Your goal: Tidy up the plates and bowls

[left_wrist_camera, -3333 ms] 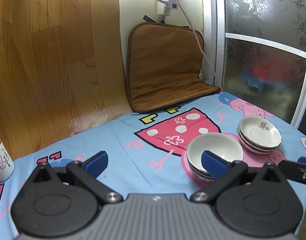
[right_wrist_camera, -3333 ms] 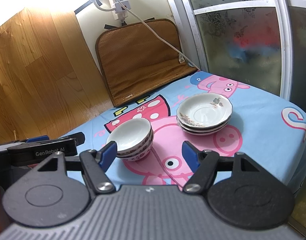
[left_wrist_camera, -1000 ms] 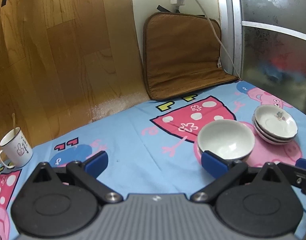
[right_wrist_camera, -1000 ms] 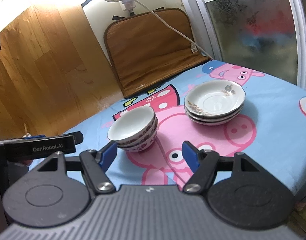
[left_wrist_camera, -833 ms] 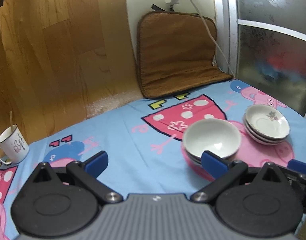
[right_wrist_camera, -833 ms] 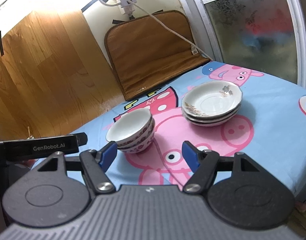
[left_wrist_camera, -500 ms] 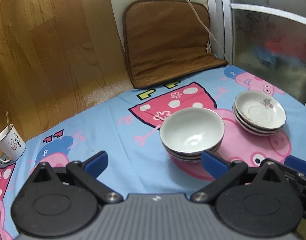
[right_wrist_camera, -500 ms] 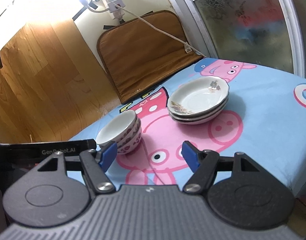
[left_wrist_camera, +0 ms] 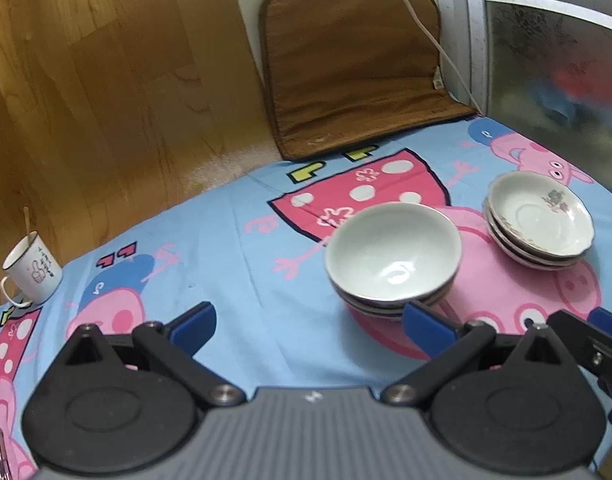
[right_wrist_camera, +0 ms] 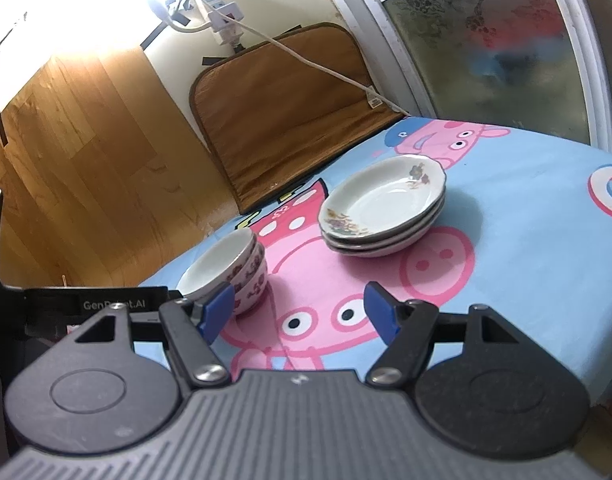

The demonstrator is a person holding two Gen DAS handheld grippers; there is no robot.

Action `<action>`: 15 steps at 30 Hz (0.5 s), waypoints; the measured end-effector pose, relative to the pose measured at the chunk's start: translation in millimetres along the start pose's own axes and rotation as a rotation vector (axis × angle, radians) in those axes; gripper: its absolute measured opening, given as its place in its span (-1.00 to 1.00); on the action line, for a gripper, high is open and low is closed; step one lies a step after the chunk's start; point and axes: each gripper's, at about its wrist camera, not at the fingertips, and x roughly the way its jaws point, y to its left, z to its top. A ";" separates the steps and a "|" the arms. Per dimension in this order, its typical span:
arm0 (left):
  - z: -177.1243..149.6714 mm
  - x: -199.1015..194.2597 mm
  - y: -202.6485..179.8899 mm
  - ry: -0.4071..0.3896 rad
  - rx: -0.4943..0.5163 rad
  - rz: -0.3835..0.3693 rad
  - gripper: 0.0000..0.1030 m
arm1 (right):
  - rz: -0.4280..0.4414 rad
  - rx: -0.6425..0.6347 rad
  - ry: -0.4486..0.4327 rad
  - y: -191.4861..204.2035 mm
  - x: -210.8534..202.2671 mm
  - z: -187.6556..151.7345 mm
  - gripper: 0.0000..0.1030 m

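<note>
A stack of white bowls (left_wrist_camera: 391,258) stands on the Peppa Pig tablecloth; it also shows in the right wrist view (right_wrist_camera: 230,270). A stack of white floral plates (left_wrist_camera: 539,226) sits to its right, and shows in the right wrist view (right_wrist_camera: 383,210) too. My left gripper (left_wrist_camera: 307,326) is open and empty, its right fingertip just in front of the bowls. My right gripper (right_wrist_camera: 300,310) is open and empty, its left fingertip in front of the bowls and the plates farther ahead.
A white mug (left_wrist_camera: 32,270) with a stick in it stands at the far left. A brown cushion (left_wrist_camera: 355,68) leans on the back wall under a power strip (right_wrist_camera: 222,14) and cord. A frosted glass door (right_wrist_camera: 501,36) is on the right. The table edge drops off at the right.
Both grippers have moved while staying open. In the left wrist view the bowl stack has shifted toward the middle and grown larger. In the right wrist view the bowls have slid left.
</note>
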 end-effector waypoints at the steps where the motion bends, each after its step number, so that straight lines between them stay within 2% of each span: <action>1: -0.2 0.7 -1.3 0.005 0.002 -0.004 1.00 | -0.001 0.003 0.001 -0.6 0.0 0.1 0.43; 8: -2.9 5.7 5.8 0.023 -0.013 -0.017 1.00 | 0.011 0.005 0.018 -0.1 3.4 4.3 0.43; 10: -0.1 8.0 16.3 0.035 -0.051 -0.054 1.00 | 0.018 0.001 0.021 1.6 5.7 9.9 0.43; 13: 2.5 8.1 37.6 0.051 -0.113 -0.155 1.00 | 0.028 -0.032 0.020 7.3 8.6 21.3 0.43; 15: -0.7 10.7 53.1 0.089 -0.161 -0.202 1.00 | 0.042 -0.067 0.026 11.7 10.7 32.4 0.43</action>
